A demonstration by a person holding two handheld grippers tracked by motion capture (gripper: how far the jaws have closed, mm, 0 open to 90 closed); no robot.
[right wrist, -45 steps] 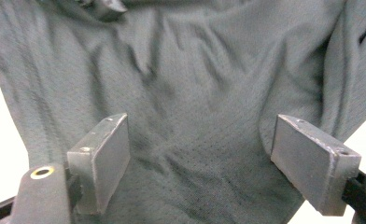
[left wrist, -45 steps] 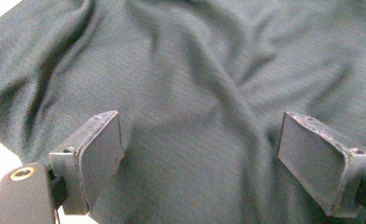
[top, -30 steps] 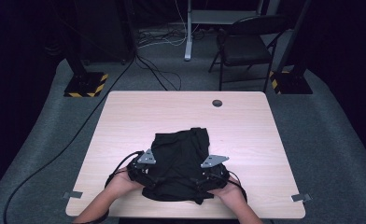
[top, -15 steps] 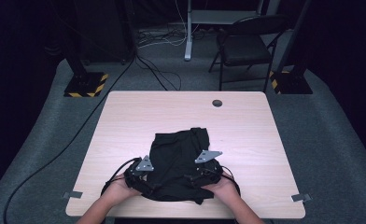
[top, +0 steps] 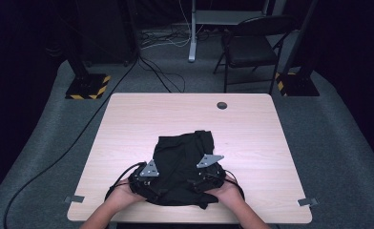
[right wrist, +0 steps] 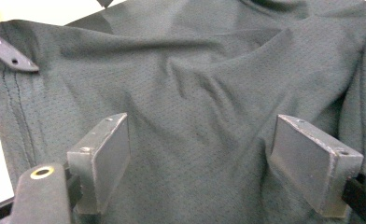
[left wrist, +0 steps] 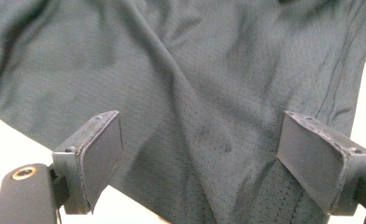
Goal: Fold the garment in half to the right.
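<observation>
- On the near half of the pale wooden table (top: 128,124), just in front of the person, a black mesh garment (top: 182,164) lay bunched in a rough heap, its far part flatter and its near edge rumpled right at the table's near edge. It looked to be folding or smoothing work, and by my judgement it was early: no clean fold or squared edge showed.
- The cloth itself carried loose creases and a diagonal ridge, seen close in the left gripper view (left wrist: 181,93), so most of the flattening appeared left to do.
- At the near left of the heap, the left gripper (left wrist: 200,154) stood with its jaws spread wide, cloth lying between them but neither pad pressing on it; it grasped nothing.
- At the near right, the right gripper (right wrist: 200,158) was likewise released, jaws wide over a rumple of fabric, pads clear of it.
- Both hands sat at the garment's near corners in the high view, left gripper (top: 144,179) and right gripper (top: 206,174), so a pinch on the cloth was probably the next thing needed.
- Far on the table, a small dark round grommet (top: 222,105) lay well apart from the work.
</observation>
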